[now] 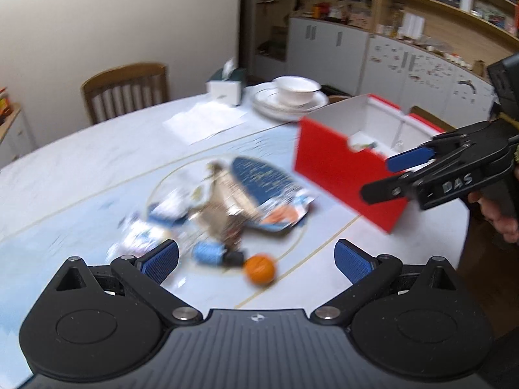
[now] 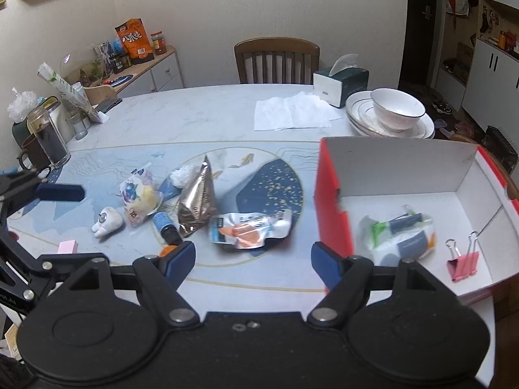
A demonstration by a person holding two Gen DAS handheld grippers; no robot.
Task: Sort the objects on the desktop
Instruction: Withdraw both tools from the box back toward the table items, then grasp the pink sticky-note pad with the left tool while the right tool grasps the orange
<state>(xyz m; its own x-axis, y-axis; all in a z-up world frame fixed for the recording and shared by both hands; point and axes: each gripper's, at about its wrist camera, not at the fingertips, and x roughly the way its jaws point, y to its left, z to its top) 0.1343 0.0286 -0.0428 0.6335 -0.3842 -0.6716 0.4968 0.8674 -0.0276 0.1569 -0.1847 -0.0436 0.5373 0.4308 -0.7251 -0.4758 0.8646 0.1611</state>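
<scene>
A red box point(image 2: 332, 207) with a white inside stands at the right of the table; in it lie a snack packet point(image 2: 400, 233) and a pink binder clip point(image 2: 462, 261). On the mat lie a silver-orange packet point(image 2: 249, 230), a bronze foil pouch point(image 2: 198, 201), a blueberry packet point(image 2: 139, 197), a tooth-shaped toy point(image 2: 107, 222), a blue-black bottle point(image 2: 167, 227), a pink eraser point(image 2: 67, 247) and an orange ball point(image 1: 259, 268). My left gripper point(image 1: 256, 261) is open above the ball and bottle point(image 1: 214, 254). My right gripper point(image 2: 253, 262) is open and empty near the box's front corner.
A tissue box point(image 2: 340, 86), paper napkins point(image 2: 292, 113) and a bowl on stacked plates point(image 2: 394, 113) stand at the far side. A glass jar point(image 2: 48, 139) and mug are at the left edge. A chair point(image 2: 277, 60) stands behind the table.
</scene>
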